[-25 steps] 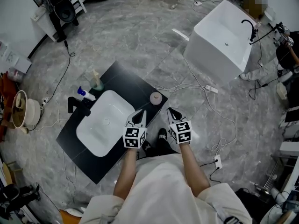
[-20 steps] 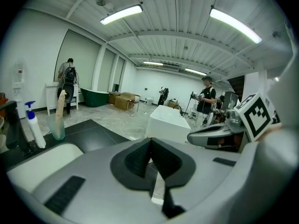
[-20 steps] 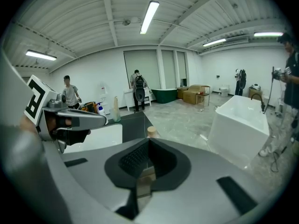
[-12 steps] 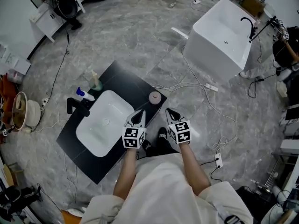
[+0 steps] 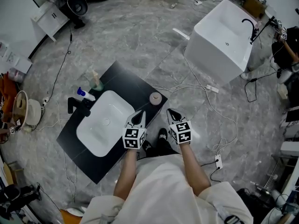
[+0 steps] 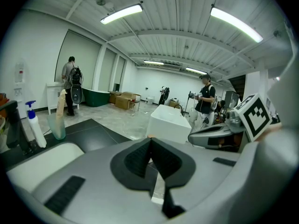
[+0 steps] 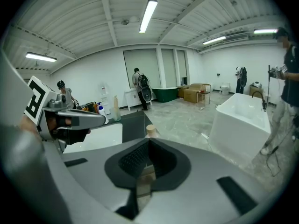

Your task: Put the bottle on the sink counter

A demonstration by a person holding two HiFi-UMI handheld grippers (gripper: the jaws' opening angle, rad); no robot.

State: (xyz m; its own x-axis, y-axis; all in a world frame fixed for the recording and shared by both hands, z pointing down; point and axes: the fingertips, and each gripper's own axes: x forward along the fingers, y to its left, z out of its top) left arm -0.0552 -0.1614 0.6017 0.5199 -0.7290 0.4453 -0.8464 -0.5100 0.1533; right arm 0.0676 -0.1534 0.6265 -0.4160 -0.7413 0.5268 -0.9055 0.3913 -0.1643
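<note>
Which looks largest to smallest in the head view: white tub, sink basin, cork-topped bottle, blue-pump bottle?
1. White tub, though it stands farthest off.
2. Sink basin, somewhat smaller.
3. Cork-topped bottle and blue-pump bottle: both tiny, too alike to rank.

Open room with a grey marble-patterned floor (image 5: 135, 31) and white walls (image 7: 84, 73).
Strip lights (image 7: 148, 14) run along the ribbed ceiling; a white bathtub (image 5: 223, 38) stands on the floor, a white cabinet (image 5: 50, 18) against one wall, cardboard boxes (image 7: 196, 93) near the far wall.
</note>
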